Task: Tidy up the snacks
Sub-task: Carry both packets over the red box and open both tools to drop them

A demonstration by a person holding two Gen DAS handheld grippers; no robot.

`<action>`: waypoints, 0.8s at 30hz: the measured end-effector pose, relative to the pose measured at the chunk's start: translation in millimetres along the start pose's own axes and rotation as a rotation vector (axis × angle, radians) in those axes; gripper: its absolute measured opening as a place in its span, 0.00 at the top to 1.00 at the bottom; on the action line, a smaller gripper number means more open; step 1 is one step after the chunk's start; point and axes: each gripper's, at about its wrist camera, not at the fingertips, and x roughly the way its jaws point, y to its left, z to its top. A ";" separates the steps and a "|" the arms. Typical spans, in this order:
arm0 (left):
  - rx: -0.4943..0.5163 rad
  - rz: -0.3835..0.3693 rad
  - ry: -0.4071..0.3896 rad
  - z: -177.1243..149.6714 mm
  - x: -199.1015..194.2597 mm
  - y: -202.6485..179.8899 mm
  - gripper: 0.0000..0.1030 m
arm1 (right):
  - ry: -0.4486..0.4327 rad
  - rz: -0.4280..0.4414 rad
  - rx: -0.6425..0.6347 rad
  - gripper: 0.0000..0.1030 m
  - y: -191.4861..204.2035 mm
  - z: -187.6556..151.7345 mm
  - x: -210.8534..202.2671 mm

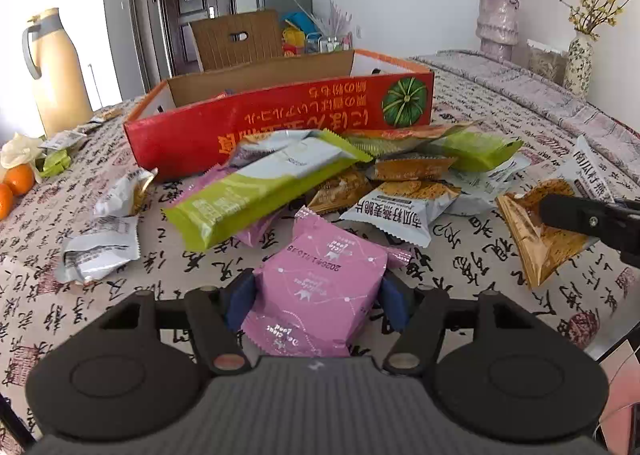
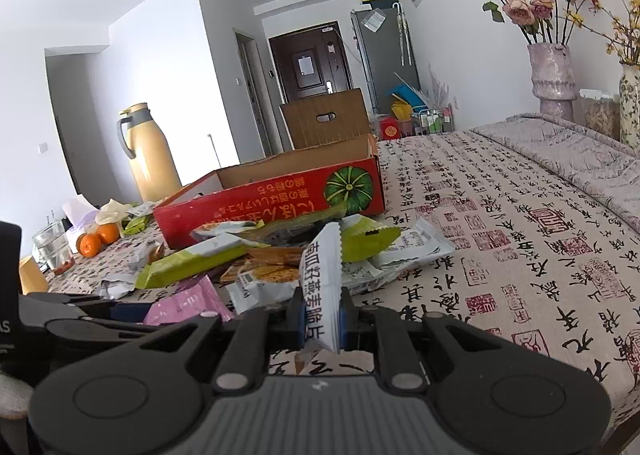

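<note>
My left tongs (image 1: 318, 295) are closed on a pink snack packet (image 1: 320, 287); its two blue pads (image 1: 390, 297) press the packet from both sides, and the packet rests low over the desk (image 1: 500, 251), which is covered with a cloth printed in black calligraphy. My right tongs (image 2: 322, 321) hold a white packet with an orange picture (image 2: 326, 287); it stands on its edge between the pads, narrow and upright, with black characters on the side. In the left view the same right tongs (image 1: 588, 223) come in from the right edge, and the packet they grip (image 1: 540, 223) shows its orange side there. Between the two tongs and the red cardboard box (image 1: 280, 123) lies a heap of other snacks: a long green and white bar (image 1: 256, 191) on top, a white packet of crackers (image 1: 404, 211) just behind the pink one, and some green and orange packets near the box wall. The box is open on top, with a green pumpkin picture on its near side, and I cannot tell what is inside. To the left, apart from the heap, lie two silver wrappers (image 1: 100, 251). Further left are oranges (image 1: 18, 181) and a yellow thermos jug (image 1: 56, 71). At the far right of the desk stands a pink vase with dried roses (image 1: 496, 25).
</note>
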 end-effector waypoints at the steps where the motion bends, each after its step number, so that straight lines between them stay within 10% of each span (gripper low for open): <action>1: 0.002 0.005 -0.008 -0.4 -2.8 0.1 0.37 | -0.002 0.001 -0.003 0.86 1.4 -0.2 -1.4; 24: -0.044 0.020 -0.170 14.4 -51.0 23.7 0.37 | -0.087 0.011 -0.057 0.86 24.4 26.9 -14.3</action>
